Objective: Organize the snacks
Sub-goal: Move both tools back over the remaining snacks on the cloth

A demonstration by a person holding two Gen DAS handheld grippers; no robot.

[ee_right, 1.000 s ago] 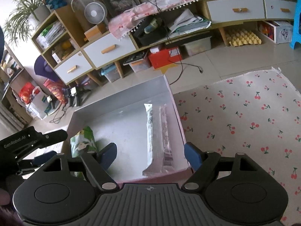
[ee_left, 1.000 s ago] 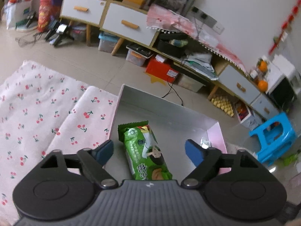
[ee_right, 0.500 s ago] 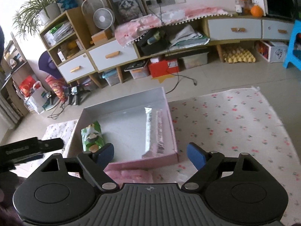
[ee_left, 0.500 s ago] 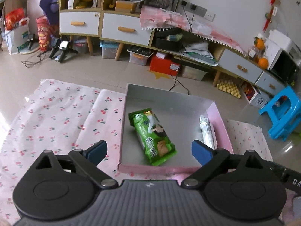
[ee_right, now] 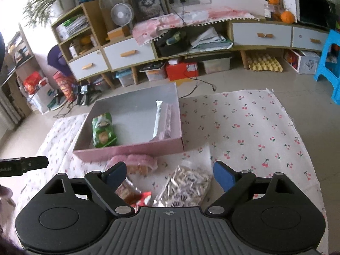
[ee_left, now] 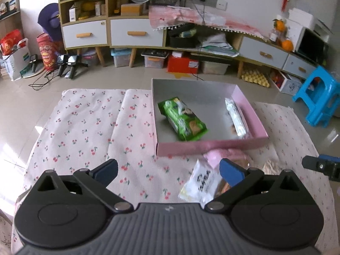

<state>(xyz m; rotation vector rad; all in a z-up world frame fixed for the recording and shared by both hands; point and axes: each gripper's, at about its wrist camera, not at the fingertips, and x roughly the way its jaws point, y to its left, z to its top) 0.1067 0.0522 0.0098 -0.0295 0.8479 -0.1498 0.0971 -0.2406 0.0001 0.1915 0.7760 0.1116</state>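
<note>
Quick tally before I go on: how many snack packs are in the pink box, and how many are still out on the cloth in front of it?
In the pink box: 2, the green pack and the long silver pack.
On the cloth: 4, the pink pack, clear bag, brown pack, white pack.
Total: 6.

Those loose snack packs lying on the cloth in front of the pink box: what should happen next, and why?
Probably lower the right claw onto the clear bag of small wrapped sweets. Both claws are open and hold nothing, the pink box holds only two packs, and that bag lies right below the right claw.
</note>
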